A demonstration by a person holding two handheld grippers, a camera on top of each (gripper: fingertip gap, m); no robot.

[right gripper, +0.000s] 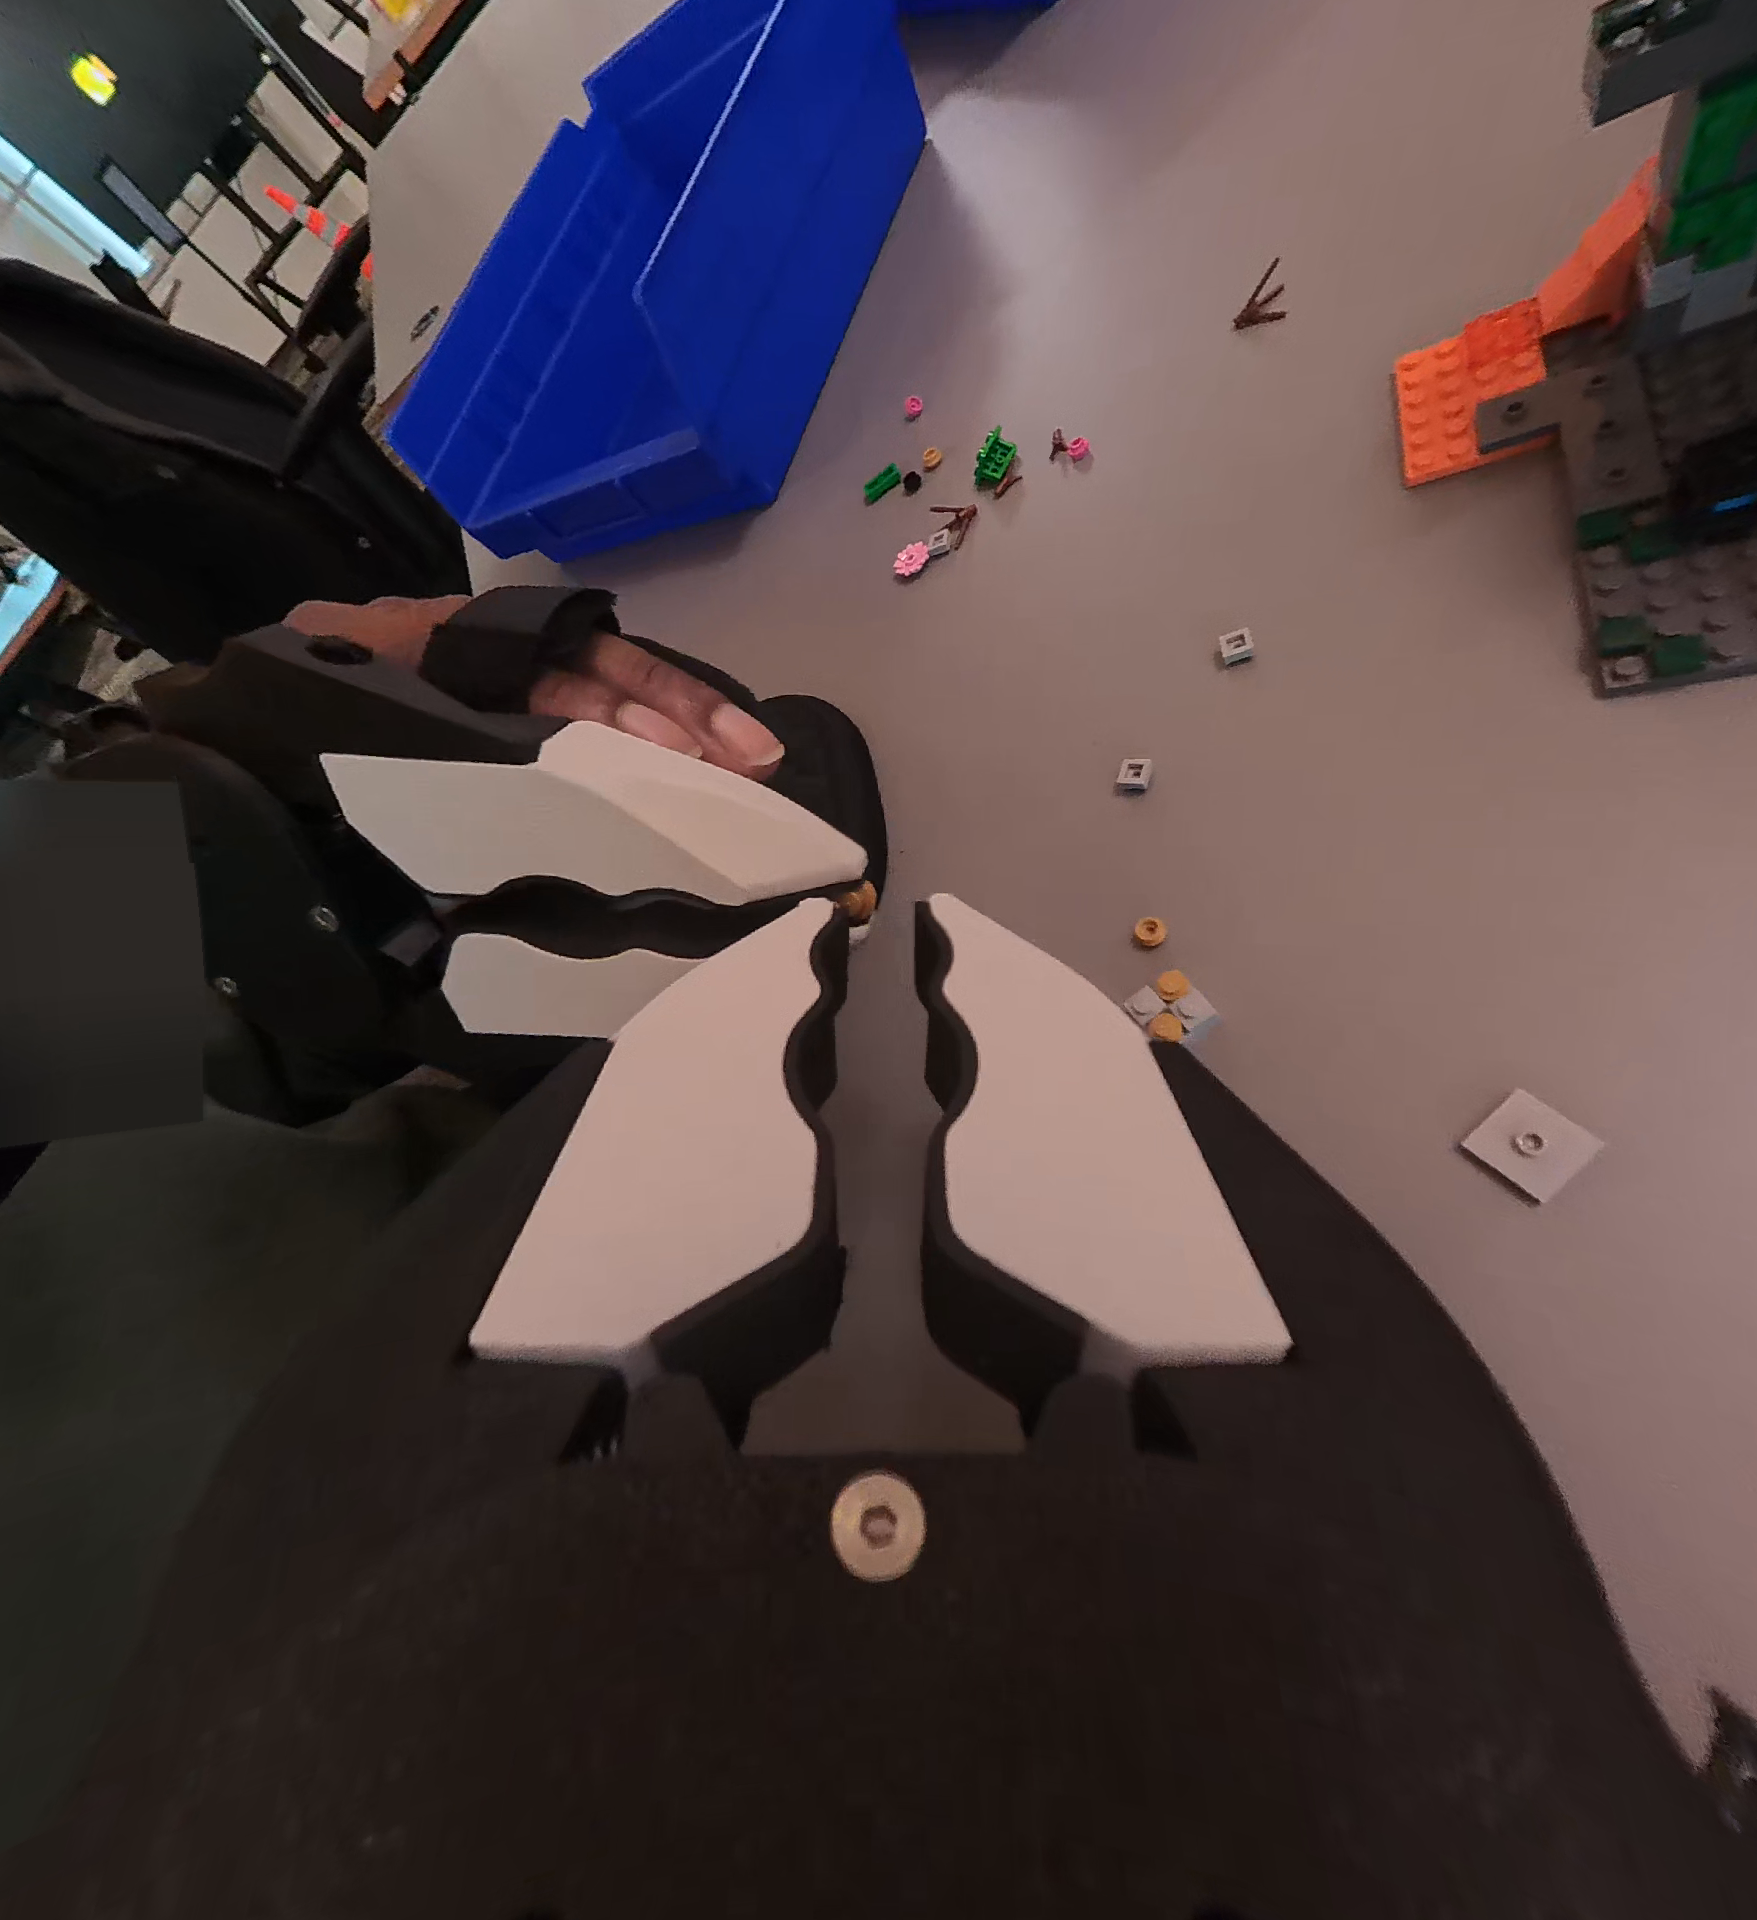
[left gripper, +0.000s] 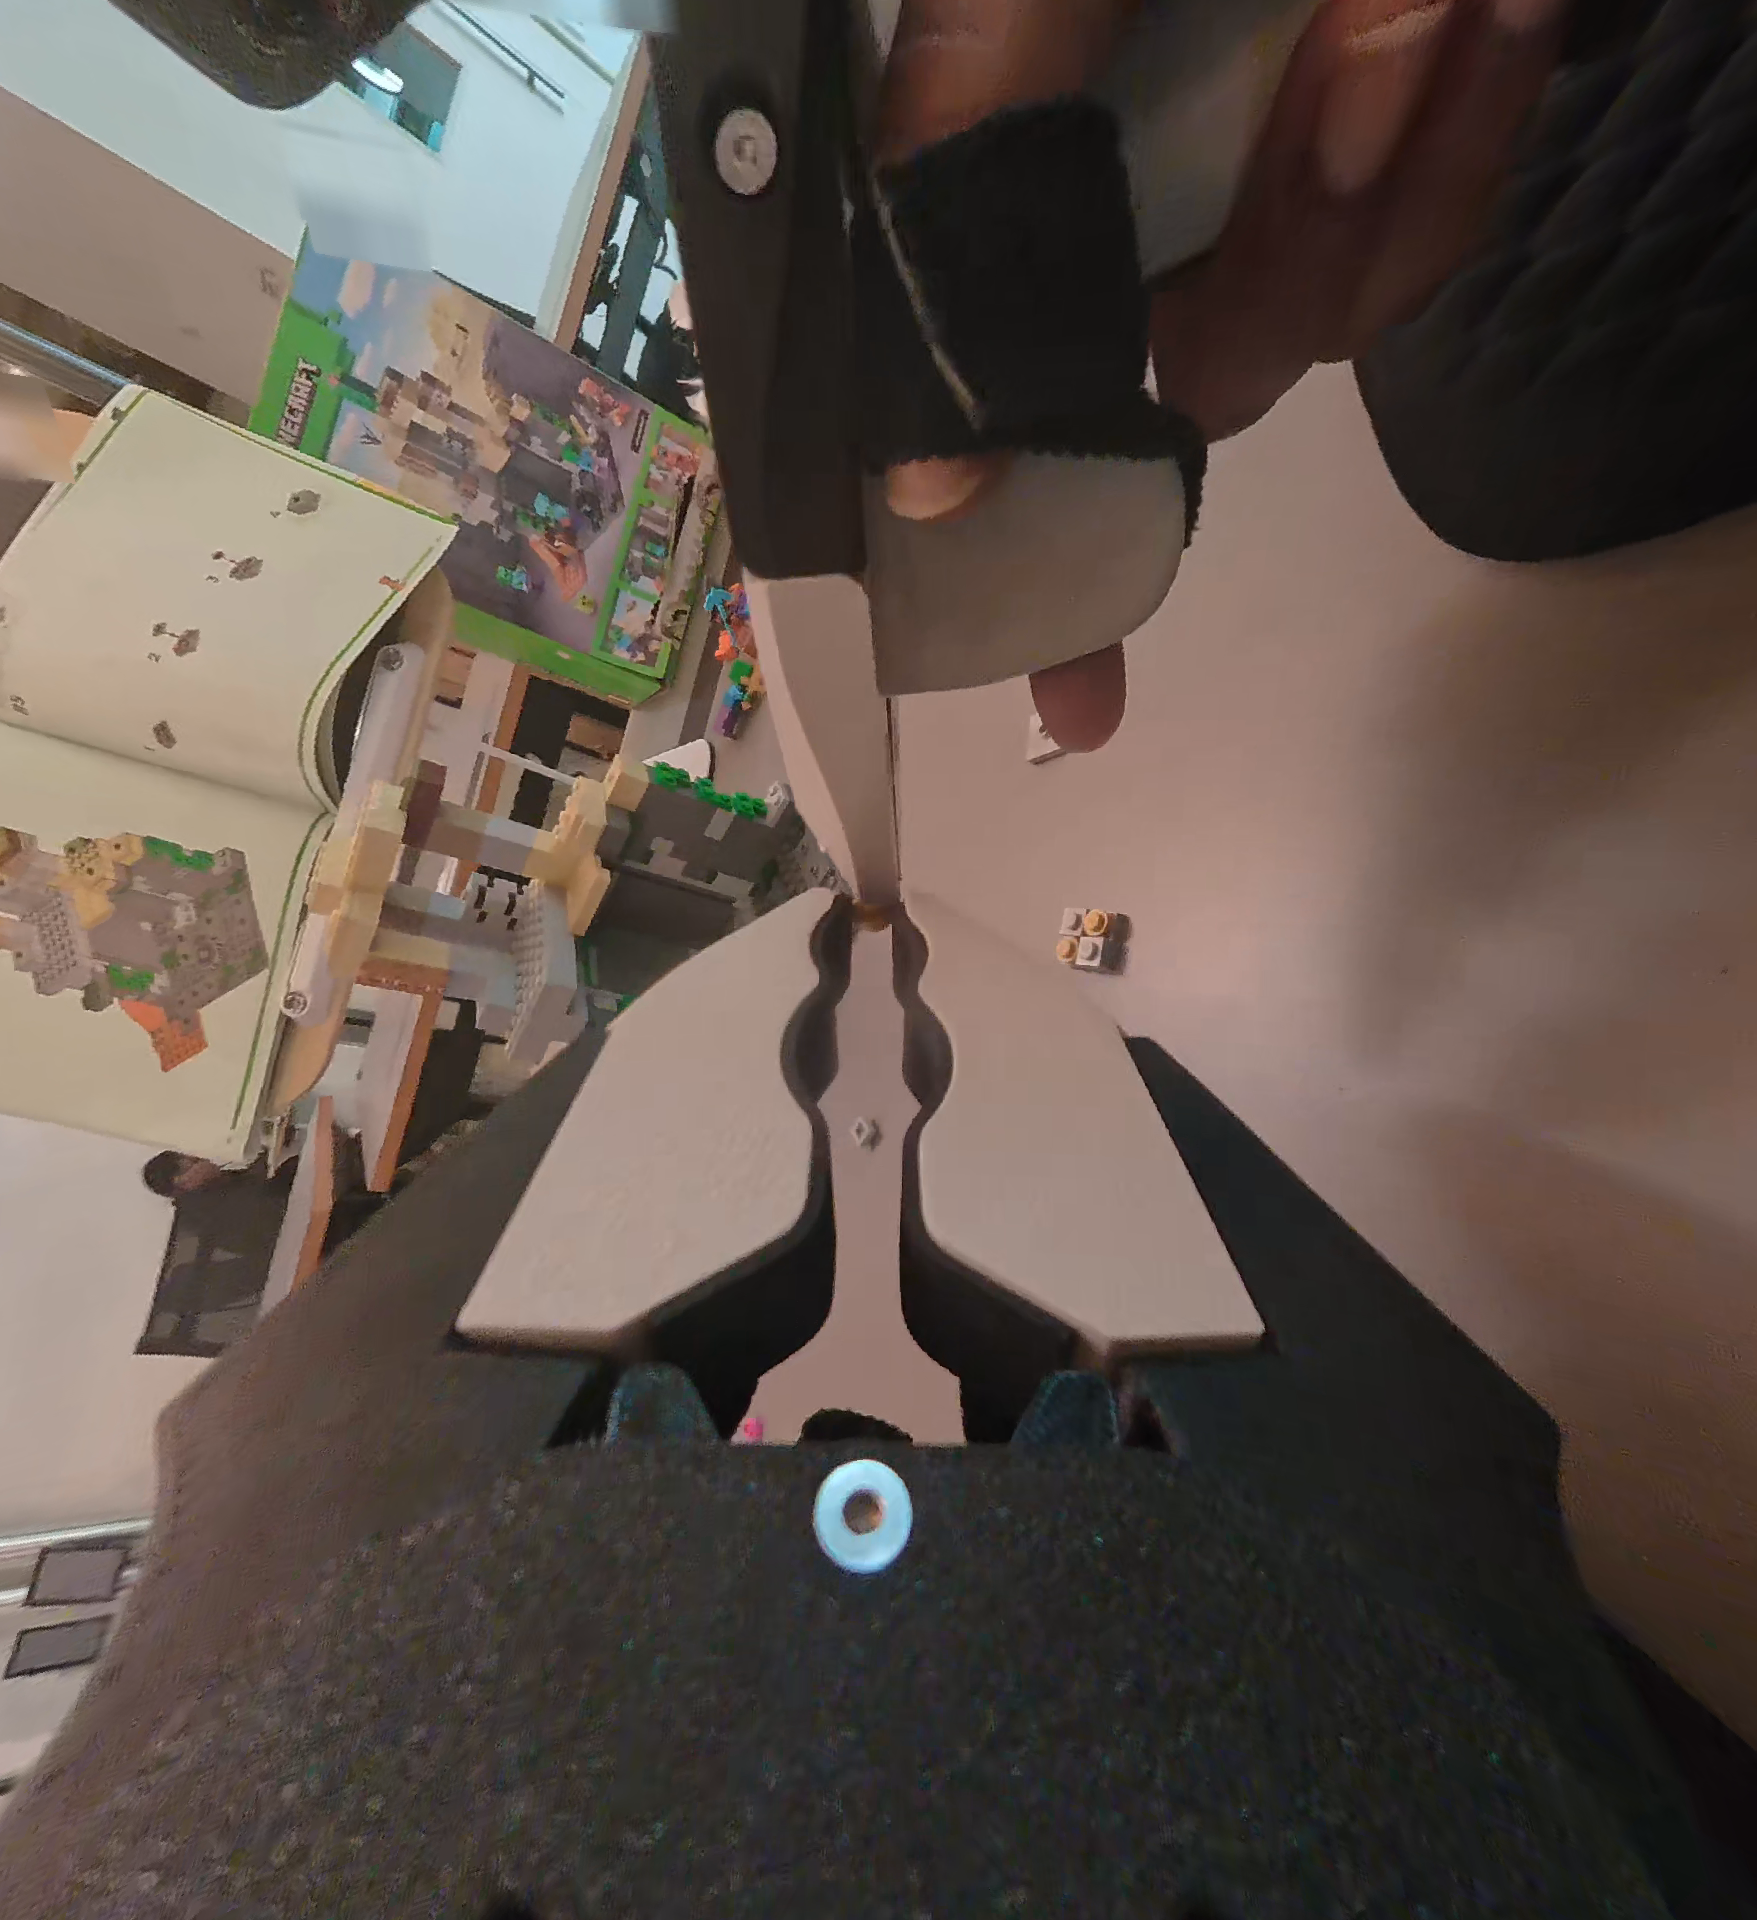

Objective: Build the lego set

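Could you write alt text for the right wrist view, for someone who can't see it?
The open right gripper meets the left gripper, which pinches a small gold round piece. Beyond lie loose pieces, a blue bin and the partly built model.

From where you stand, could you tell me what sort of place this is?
Probably an office or lab worktable: a blue parts bin on the grey table, a dark monitor behind, and an open instruction booklet.

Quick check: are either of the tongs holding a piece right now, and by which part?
The left tongs pinch a small gold round stud at their very tips, gripped by its sides. The right tongs are open and hold nothing.
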